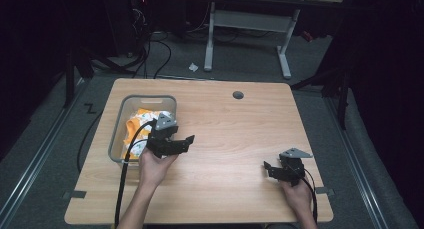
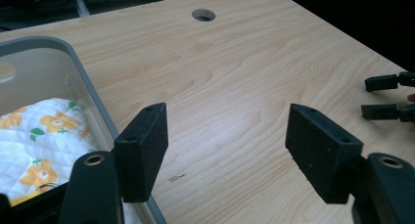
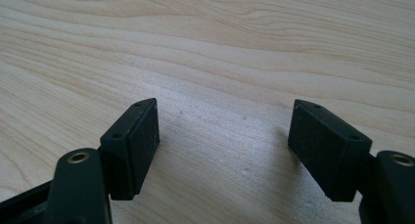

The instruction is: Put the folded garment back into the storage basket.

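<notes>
Overhead: left gripper [image 1: 189, 139] held just beside the right wall of a grey bin [image 1: 116, 134] at the left of the wooden counter [image 1: 235, 134], jaws spread wide, nothing between them. Bin holds a white quilted cloth [image 2: 36, 136] with orange flowers. Right gripper [image 1: 266, 166] low over the counter's right front, well apart from the bin, jaws likewise spread and empty.

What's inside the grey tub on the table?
The grey plastic tub holds a white quilted cloth with orange flowers. The left claw covers part of it, and anything under the cloth stays hidden.
</notes>
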### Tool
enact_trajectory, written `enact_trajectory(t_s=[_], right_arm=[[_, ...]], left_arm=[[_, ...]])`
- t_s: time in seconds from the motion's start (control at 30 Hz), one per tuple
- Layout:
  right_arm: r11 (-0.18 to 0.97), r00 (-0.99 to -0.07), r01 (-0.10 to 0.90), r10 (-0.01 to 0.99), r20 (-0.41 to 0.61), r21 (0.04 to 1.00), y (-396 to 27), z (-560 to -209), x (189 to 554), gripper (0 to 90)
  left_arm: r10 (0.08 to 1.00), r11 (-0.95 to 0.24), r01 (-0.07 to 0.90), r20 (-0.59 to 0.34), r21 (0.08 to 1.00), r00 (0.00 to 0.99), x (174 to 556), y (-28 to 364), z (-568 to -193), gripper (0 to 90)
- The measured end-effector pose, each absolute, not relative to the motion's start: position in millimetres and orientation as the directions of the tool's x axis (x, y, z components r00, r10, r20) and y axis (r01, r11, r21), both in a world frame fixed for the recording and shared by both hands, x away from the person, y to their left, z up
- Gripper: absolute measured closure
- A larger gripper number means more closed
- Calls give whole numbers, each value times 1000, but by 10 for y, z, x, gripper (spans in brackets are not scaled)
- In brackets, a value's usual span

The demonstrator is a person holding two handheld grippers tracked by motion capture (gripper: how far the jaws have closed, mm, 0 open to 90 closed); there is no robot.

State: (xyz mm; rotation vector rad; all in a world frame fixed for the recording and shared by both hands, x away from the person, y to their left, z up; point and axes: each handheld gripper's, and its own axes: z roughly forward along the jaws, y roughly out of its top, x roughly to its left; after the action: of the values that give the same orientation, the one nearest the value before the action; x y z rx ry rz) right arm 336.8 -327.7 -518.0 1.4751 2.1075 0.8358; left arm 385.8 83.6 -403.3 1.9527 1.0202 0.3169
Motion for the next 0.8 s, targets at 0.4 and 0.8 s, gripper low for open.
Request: enact_trajectory(t_s=[0.4,0.8], right_arm=[[253,-340,679,940,-9,689,-3278,-5180,3368,277],[252,-340,679,940,-9,690,-3278,-5180,3368,276]], left_arm=[[737,-278,537,-181,796,651,3847,731,-4095,329],[710,-293,524,-186,799,680,3842,577,-4140,328]])
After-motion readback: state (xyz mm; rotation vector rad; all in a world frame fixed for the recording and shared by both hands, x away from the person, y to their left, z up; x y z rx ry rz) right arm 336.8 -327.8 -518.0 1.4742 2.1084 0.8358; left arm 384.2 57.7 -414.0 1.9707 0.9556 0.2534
